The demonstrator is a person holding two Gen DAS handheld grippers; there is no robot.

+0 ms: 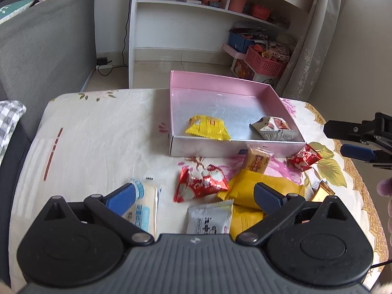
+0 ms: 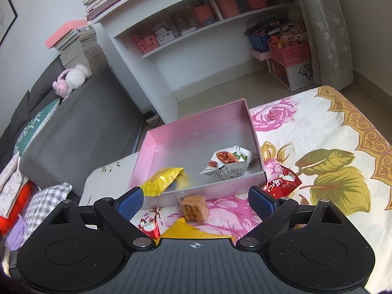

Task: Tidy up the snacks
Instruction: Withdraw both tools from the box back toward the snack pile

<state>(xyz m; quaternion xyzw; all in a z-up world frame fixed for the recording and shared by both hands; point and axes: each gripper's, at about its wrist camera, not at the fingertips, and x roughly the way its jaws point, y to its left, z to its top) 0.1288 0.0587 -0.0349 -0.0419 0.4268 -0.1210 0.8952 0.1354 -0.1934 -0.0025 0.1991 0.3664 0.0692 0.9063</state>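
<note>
A pink box point(image 1: 215, 83) point(image 2: 196, 120) with a silver floor holds a yellow packet point(image 1: 208, 127) point(image 2: 161, 180) and a white nut packet point(image 1: 274, 128) point(image 2: 227, 163). Loose snacks lie on the cloth in front of it: a red packet point(image 1: 201, 183), yellow packets point(image 1: 257, 188), a biscuit pack point(image 1: 257, 161) point(image 2: 194, 208), a white packet point(image 1: 210, 218), a pale wafer pack point(image 1: 144, 203) and a small red packet point(image 1: 305, 158) point(image 2: 281, 183). My left gripper point(image 1: 196, 193) is open over the pile. My right gripper point(image 2: 196, 201) point(image 1: 355, 144) is open above the biscuit pack.
The table wears a floral cloth point(image 2: 318, 147). A grey sofa point(image 1: 44, 49) stands left. A white shelf unit point(image 1: 196, 12) and pink baskets point(image 1: 264, 61) stand behind on the floor. The table's far edge runs just behind the box.
</note>
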